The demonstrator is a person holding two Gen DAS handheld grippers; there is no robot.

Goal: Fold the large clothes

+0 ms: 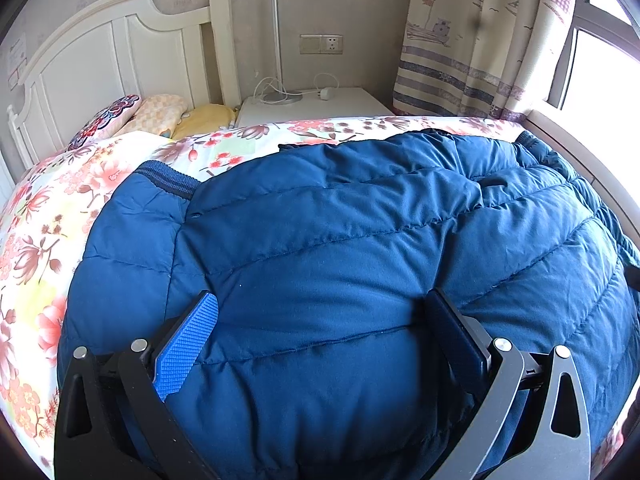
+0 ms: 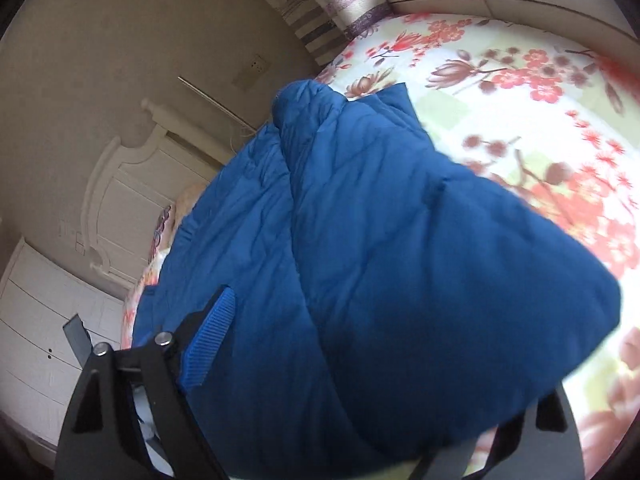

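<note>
A puffy blue quilted jacket point(image 1: 340, 216) lies across the floral bedsheet point(image 1: 52, 216). My left gripper point(image 1: 320, 296) has a thick bulge of the jacket filling the wide gap between its fingers, and both pads touch the fabric. In the right wrist view, which is tilted, a folded part of the jacket point(image 2: 420, 248) hangs raised above the sheet point(image 2: 520, 92). My right gripper point(image 2: 372, 332) is closed around it. Its blue left pad point(image 2: 210, 340) presses on the cloth, while the fabric hides the other finger.
A white headboard point(image 1: 100, 52) and pillows point(image 1: 160, 114) are at the bed's far left. A white nightstand point(image 1: 344, 102) with a lamp and cable stands behind the bed. A curtain point(image 1: 480, 40) and window ledge line the right side. White drawers point(image 2: 36, 320) stand by the wall.
</note>
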